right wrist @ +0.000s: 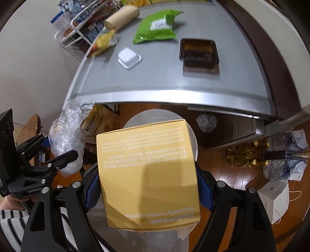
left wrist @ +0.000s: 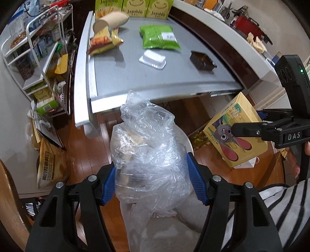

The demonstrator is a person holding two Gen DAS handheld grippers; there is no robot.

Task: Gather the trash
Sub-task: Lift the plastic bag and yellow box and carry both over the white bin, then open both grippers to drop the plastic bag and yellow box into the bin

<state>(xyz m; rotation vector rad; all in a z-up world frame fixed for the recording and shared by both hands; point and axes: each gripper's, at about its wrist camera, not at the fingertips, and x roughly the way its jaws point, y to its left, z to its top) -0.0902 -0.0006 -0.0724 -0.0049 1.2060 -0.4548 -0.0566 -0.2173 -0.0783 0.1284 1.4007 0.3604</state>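
Right claw [right wrist: 148, 186] pinched yellow "Specialty Instant Coffee" box [right wrist: 147, 170]; left claw [left wrist: 153, 182] pinched crumpled clear bag [left wrist: 147, 155]; "Jagabee" boxes [left wrist: 133, 7] lined grey table [left wrist: 164, 77].

On the table: one green packet [right wrist: 157, 27], one white tray [right wrist: 129, 57], one dark tray [right wrist: 199, 52], one paper cup [right wrist: 122, 17].

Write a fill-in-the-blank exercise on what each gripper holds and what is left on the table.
1. The left gripper is closed on a crumpled clear ____ bag.
2. The right gripper grips a yellow box printed "Specialty Instant ____".
3. On the grey table, the small white tray lies to the ____ of the dark brown tray in the right wrist view.
4. The snack bag lying flat behind both trays is ____.

Missing words: plastic; Coffee; left; green
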